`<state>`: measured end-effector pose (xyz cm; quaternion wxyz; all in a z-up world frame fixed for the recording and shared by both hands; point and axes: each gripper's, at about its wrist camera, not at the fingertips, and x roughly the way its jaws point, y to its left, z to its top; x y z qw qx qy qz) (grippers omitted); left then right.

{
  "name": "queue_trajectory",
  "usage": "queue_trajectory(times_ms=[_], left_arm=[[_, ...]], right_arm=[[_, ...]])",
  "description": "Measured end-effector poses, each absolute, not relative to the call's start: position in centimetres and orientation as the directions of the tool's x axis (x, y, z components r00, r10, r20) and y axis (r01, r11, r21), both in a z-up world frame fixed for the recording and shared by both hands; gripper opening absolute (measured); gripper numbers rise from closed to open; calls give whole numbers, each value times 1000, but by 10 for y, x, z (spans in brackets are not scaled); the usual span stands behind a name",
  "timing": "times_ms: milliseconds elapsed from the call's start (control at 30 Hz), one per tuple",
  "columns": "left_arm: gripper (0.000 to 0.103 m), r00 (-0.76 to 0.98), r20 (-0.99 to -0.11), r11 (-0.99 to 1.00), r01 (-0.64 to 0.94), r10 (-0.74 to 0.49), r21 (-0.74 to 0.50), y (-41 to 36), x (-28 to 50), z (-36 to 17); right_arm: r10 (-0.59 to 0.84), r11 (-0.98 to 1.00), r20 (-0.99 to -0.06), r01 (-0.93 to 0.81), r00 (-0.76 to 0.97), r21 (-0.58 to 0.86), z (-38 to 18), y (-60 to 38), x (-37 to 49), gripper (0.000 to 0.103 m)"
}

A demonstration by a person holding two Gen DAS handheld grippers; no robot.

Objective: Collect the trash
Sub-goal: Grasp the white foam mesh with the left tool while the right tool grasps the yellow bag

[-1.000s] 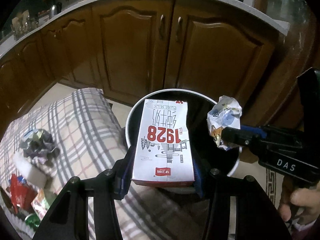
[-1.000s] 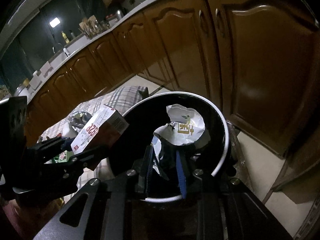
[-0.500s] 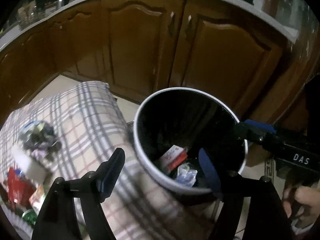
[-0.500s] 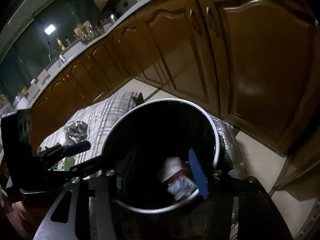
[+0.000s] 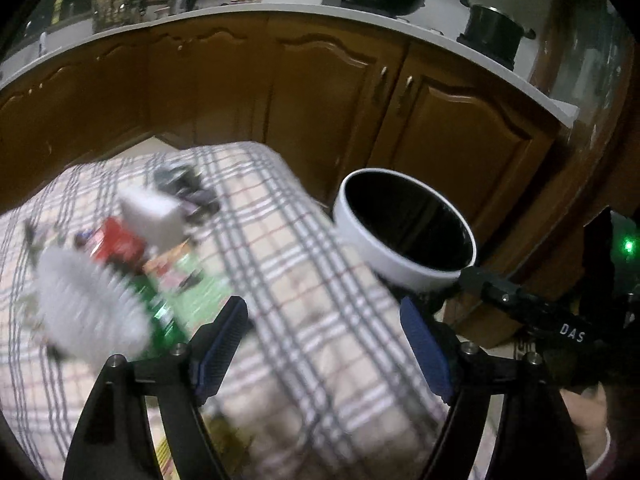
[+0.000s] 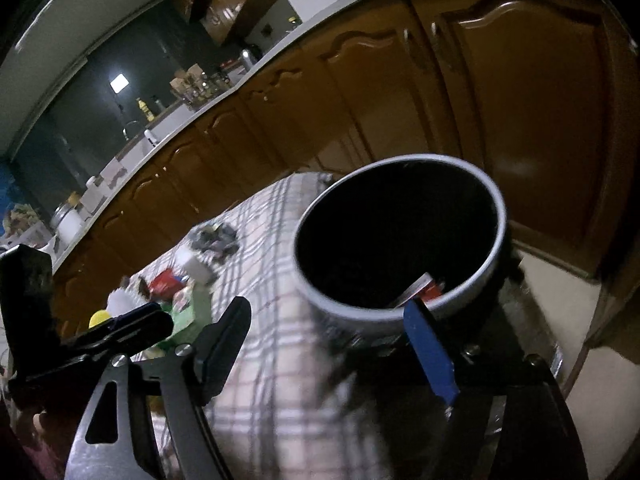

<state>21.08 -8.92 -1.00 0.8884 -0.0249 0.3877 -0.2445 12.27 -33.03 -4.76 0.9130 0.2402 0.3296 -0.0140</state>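
My left tongs (image 5: 322, 344) stand wide apart, having just been opening, with nothing between them; they hang over the checked cloth (image 5: 304, 280). The remaining trash pile (image 5: 132, 256) lies on that cloth, off to the left of these tongs and apart from them, blurred. The white bin (image 5: 384, 256) sits just beside the cloth, ahead and right of them. My right tongs (image 6: 332, 348) have likewise just been opening and hold nothing. They hang near the bin's (image 6: 472, 292) rim. The milk carton (image 6: 420, 286) lies inside the bin, just beyond the right finger.
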Motion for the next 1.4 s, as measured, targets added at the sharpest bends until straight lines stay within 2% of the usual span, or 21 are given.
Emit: queue_trajectory(times_ms=[500,800,967,1067,1133,1200,1233,1267,1300,1333,1400], left_arm=[[78,625,-665,913,264,-409,-312,36,143,-7],[78,659,-651,924,215,-376,-316,71,144,-2],[79,655,-639,912,224,-403,-345,73,162,-3],[81,666,-634,918,239,-392,-316,66,178,1],[81,669,-633,920,243,-389,-308,59,190,-1],[80,664,-643,923,234,-381,-305,52,204,-5],[80,662,-645,923,234,-382,-306,50,210,-8],[75,660,-648,923,231,-381,-307,46,214,-10],[58,660,-651,926,231,-375,-299,44,218,-13],[50,653,-657,926,238,-376,-293,41,222,-16],[27,638,-663,920,254,-392,-299,38,224,-21]], right_arm=[[260,882,-609,73,749,466,-59,-231,110,81],[338,893,-633,-25,696,449,-72,-168,120,79],[377,893,-645,-78,665,442,-76,-141,127,77],[384,896,-647,-97,659,433,-77,-132,135,76],[378,900,-654,-97,656,424,-80,-129,142,65],[381,899,-666,-89,641,429,-86,-128,148,36],[390,893,-671,-83,631,442,-89,-129,151,29],[398,888,-672,-79,625,452,-92,-131,152,17],[403,884,-671,-77,622,460,-93,-133,151,5],[401,885,-669,-75,626,460,-93,-135,150,3],[391,889,-666,-74,636,452,-90,-139,145,0]])
